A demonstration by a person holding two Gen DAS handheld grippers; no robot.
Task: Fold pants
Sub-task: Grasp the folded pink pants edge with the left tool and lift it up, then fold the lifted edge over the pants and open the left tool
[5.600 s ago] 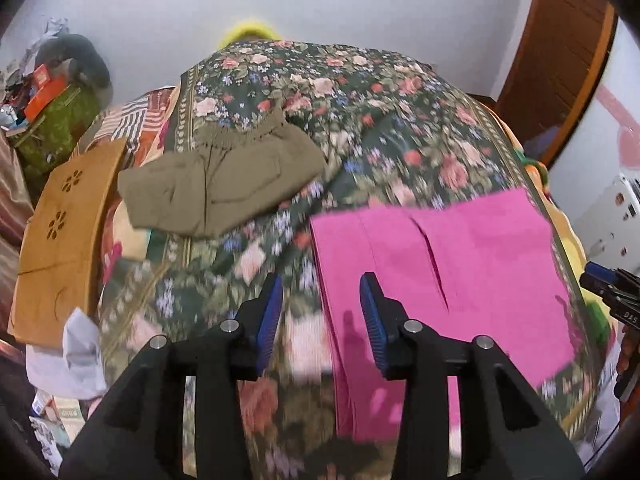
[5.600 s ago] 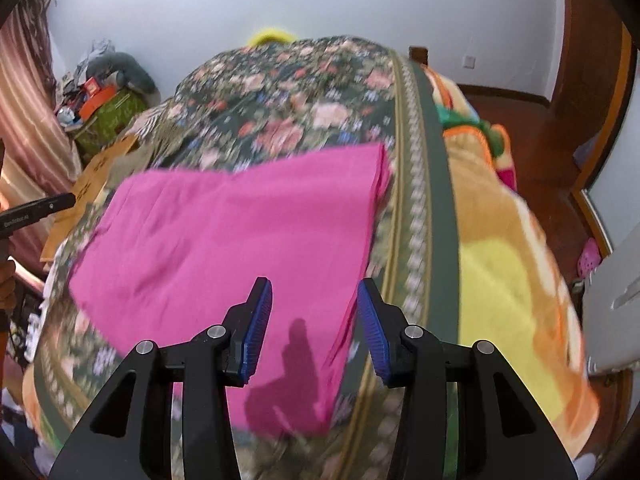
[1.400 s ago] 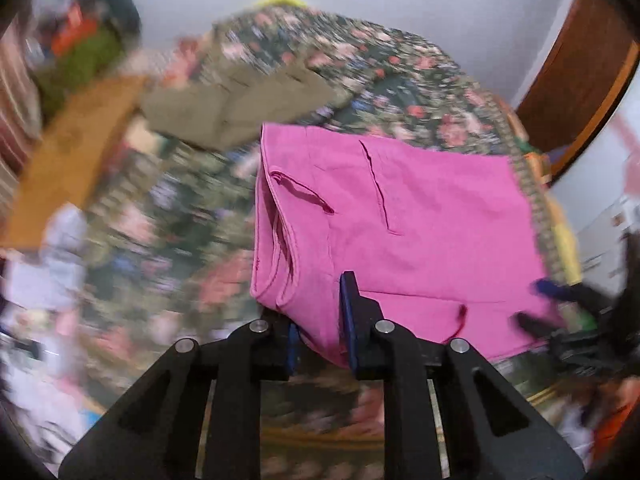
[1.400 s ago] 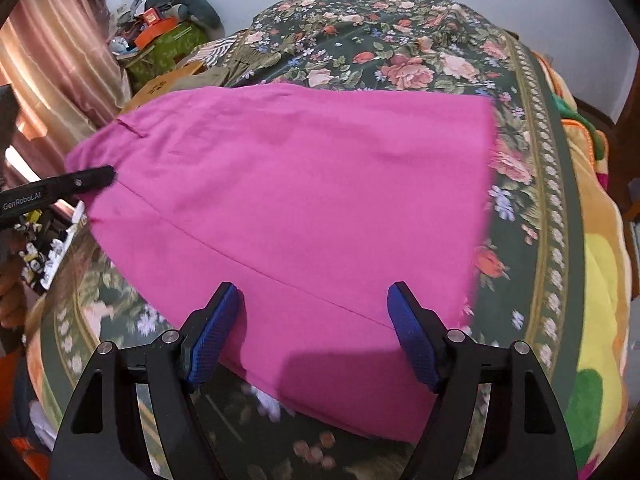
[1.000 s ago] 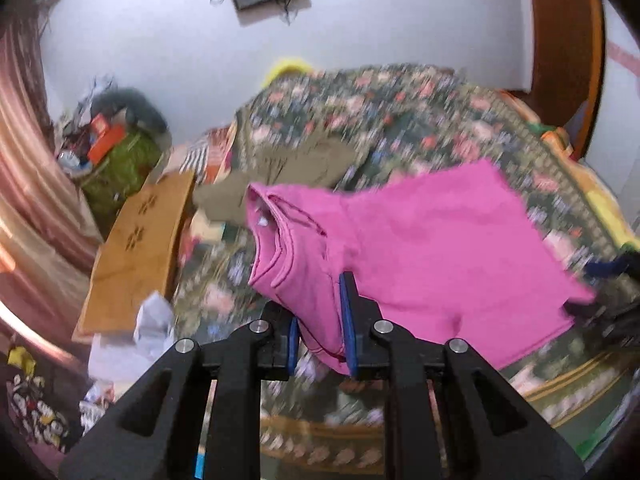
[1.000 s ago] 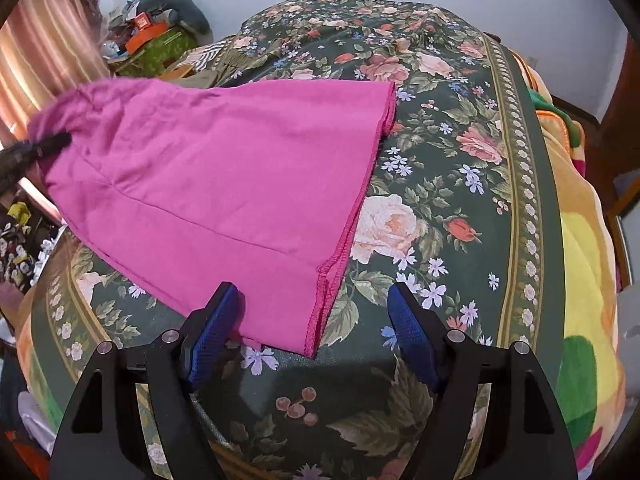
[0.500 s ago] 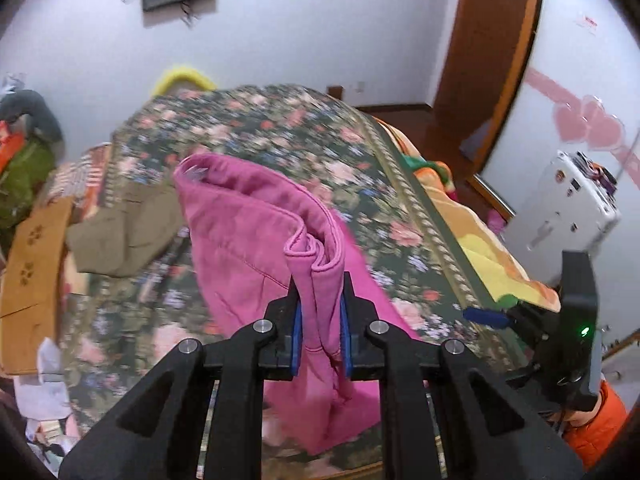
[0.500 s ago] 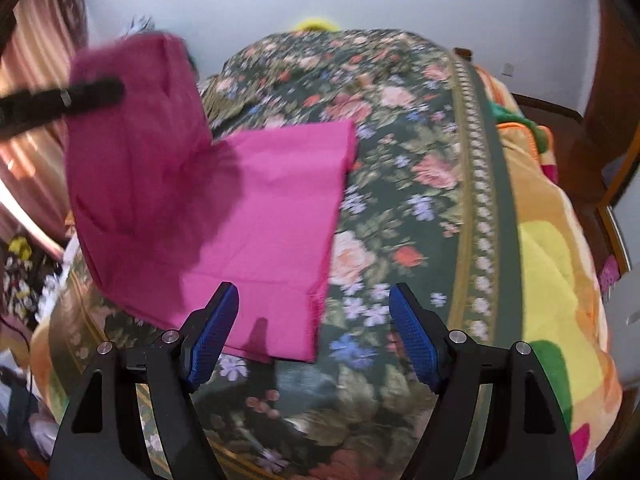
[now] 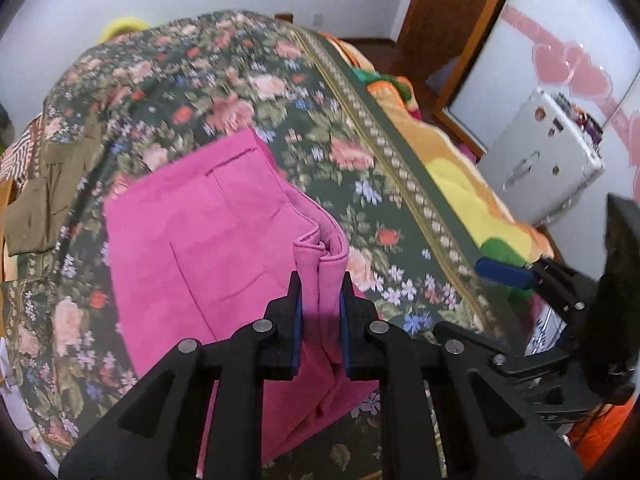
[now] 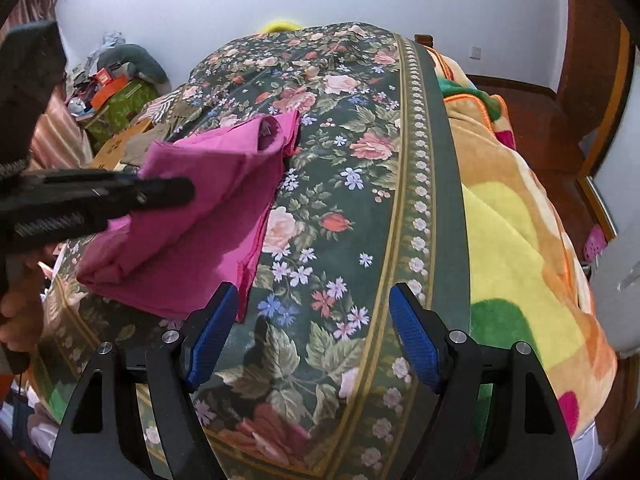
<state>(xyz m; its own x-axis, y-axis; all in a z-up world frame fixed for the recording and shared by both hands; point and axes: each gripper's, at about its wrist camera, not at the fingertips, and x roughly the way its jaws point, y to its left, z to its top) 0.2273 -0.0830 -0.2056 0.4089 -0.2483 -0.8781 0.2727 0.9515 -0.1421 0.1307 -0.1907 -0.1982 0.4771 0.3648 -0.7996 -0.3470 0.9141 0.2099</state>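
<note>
1. We see the pink pants (image 9: 208, 232) lying on the floral bedspread (image 9: 360, 168), which serves as our landmark; they sit toward its left half, doubled over on themselves.
2. Our left gripper (image 9: 319, 320) is clamped on a bunched fold of the pants, with the fabric pinched between its blue pads (image 9: 297, 334) and lifted a little off the bedspread.
3. From the right wrist view, the same fold rises off the bedspread as a sloping flap, while the lower layer lies flat on it.
4. Our right gripper (image 10: 312, 336) is spread wide and grips nothing; it hangs over the bedspread's near edge, just right of the pants' hem, and we cannot tell whether its left pad touches the cloth.
5. An olive garment (image 9: 40, 200) lies at the bedspread's far-left edge, apart from the pants.
6. An orange and yellow blanket (image 10: 520, 216) runs along the bedspread's right border.
</note>
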